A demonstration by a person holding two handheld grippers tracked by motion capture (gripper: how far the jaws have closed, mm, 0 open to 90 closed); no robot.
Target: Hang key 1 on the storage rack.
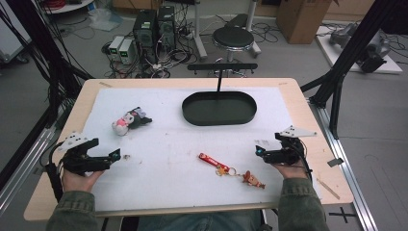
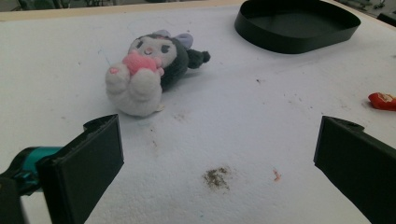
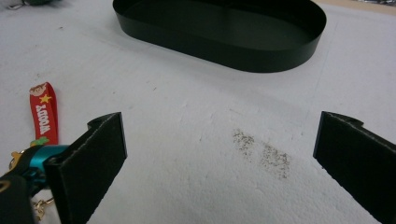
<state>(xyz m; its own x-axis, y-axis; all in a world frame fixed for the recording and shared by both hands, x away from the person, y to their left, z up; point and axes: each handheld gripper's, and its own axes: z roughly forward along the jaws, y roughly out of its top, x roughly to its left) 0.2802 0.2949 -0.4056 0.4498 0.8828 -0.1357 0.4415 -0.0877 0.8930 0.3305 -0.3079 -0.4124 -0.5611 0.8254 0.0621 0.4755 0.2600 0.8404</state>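
A small plush toy [image 1: 130, 120], dark with a white body and a pink heart, lies on the white mat at the left; in the left gripper view the plush toy [image 2: 148, 74] is just beyond the jaws. A red keychain strap with a figure charm [image 1: 231, 170] lies near the front centre; its red strap [image 3: 44, 113] is left of the right jaws. A black oval tray [image 1: 219, 108] sits empty at the back centre. My left gripper [image 1: 116, 155] rests open at the front left, with nothing between its jaws. At the front right my right gripper [image 1: 259, 151] is open and empty too.
The white mat [image 1: 168, 144] covers most of the wooden table [image 1: 298, 96]. A black stand [image 1: 221, 68] rises behind the tray. Dark metal frame legs [image 1: 337, 77] flank the table. Small dirt specks [image 2: 216, 177] mark the mat between the left jaws.
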